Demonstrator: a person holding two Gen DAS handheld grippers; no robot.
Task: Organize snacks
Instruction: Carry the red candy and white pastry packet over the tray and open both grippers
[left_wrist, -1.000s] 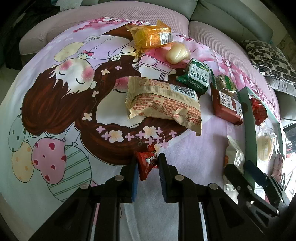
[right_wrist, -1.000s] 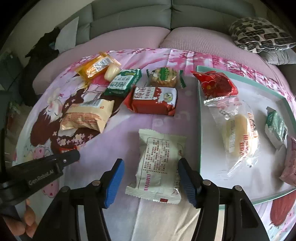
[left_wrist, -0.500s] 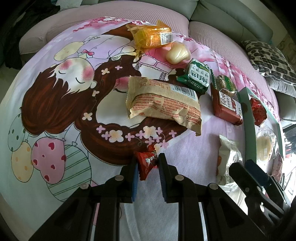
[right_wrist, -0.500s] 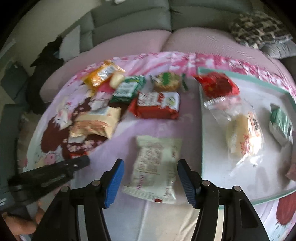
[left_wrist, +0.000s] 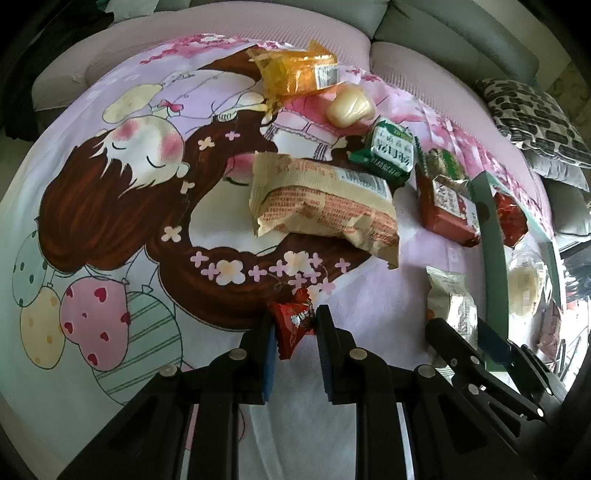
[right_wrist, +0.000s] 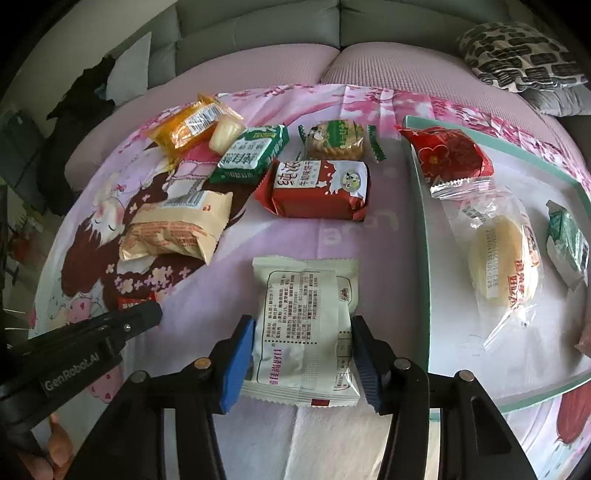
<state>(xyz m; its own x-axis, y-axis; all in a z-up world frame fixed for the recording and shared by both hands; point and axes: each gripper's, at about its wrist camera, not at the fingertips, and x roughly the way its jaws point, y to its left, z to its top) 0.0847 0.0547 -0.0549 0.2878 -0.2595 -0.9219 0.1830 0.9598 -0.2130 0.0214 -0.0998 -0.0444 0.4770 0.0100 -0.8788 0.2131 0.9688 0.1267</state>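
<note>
My left gripper (left_wrist: 293, 317) is shut on a small red snack packet (left_wrist: 295, 325), held just above the cartoon-print cloth (left_wrist: 110, 221). In the right wrist view its black finger (right_wrist: 147, 314) covers most of that red packet (right_wrist: 135, 300). My right gripper (right_wrist: 303, 328) straddles a white snack packet (right_wrist: 304, 295) lying on the cloth. Its jaws are closing, and the blue pads (right_wrist: 240, 354) press against the packet's two long sides. The left wrist view shows the same white packet (left_wrist: 448, 299) at the right gripper (left_wrist: 458, 332). A teal-rimmed white tray (right_wrist: 421, 221) lies just to the right.
The tray holds a red packet (right_wrist: 448, 157), a clear-wrapped bun (right_wrist: 502, 258) and a small green packet (right_wrist: 567, 240). Behind on the cloth lie a beige packet (right_wrist: 177, 225), a red biscuit packet (right_wrist: 321, 188), green (right_wrist: 255, 153), cookie (right_wrist: 336, 140) and orange (right_wrist: 190, 123) packets. A patterned pillow (right_wrist: 517, 55) rests on the sofa.
My right gripper has come down over the white packet and its jaws have narrowed onto it. The left gripper and its red packet have stayed put.
</note>
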